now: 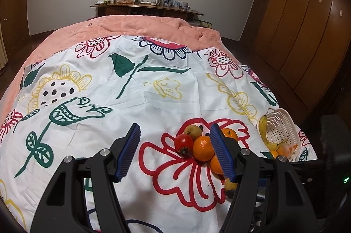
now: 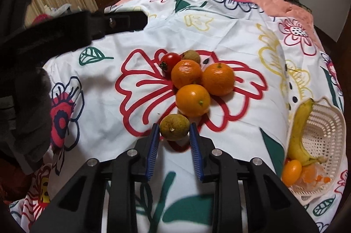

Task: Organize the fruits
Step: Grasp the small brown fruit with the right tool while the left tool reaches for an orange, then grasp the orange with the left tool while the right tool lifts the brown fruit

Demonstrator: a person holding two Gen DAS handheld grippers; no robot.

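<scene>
Orange citrus (image 2: 193, 99): three; brownish fruits (image 2: 174, 126): two.

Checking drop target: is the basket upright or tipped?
Tipped. The white basket lies on its side, opening toward the fruit pile, with a banana along its rim.

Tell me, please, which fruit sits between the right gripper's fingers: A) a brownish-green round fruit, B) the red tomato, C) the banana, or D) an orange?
A: in the right wrist view, the brownish-green round fruit sits between the right gripper fingers, apart from the oranges beyond.
</scene>
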